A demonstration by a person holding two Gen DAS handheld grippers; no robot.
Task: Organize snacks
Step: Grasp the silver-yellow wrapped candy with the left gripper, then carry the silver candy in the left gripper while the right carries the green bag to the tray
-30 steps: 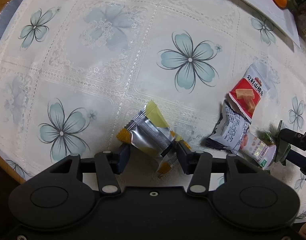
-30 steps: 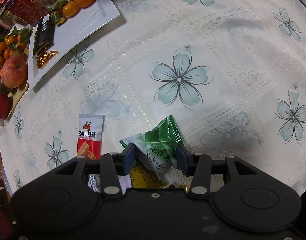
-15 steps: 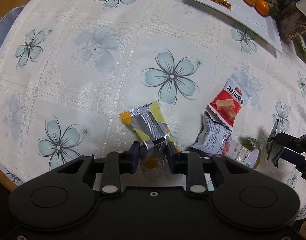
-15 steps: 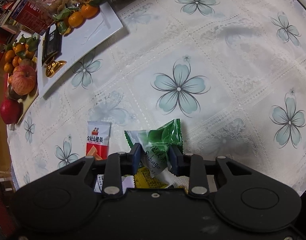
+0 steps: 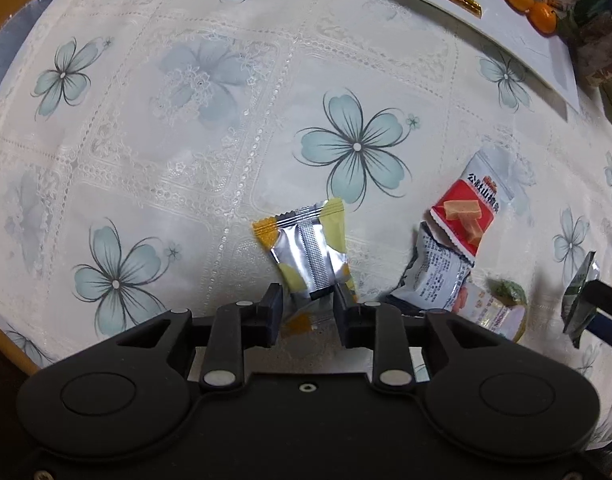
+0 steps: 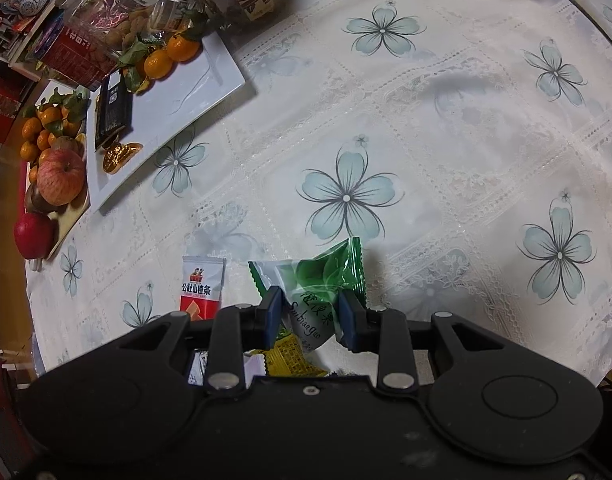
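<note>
My left gripper (image 5: 308, 316) is shut on a yellow and silver snack packet (image 5: 308, 246) and holds it above the flowered tablecloth. My right gripper (image 6: 311, 315) is shut on a green and white snack packet (image 6: 320, 288), which also shows edge-on at the right of the left wrist view (image 5: 578, 300). A red and white snack packet (image 5: 472, 210) lies on the cloth, also seen in the right wrist view (image 6: 200, 286). A white printed packet (image 5: 436, 276) and a round green-topped snack (image 5: 502, 308) lie beside it. A yellow packet (image 6: 292, 356) lies under my right gripper.
A white rectangular plate (image 6: 186, 92) holds tangerines (image 6: 170, 54), a dark packet (image 6: 114, 110) and gold foil pieces (image 6: 120, 156); it also shows in the left wrist view (image 5: 518, 44). A fruit tray with apples (image 6: 60, 176) stands at the left. Boxes and jars (image 6: 90, 28) crowd the far edge.
Both grippers closed on their packets and lifted them off the cloth. The view has risen and pulled back from the table.
</note>
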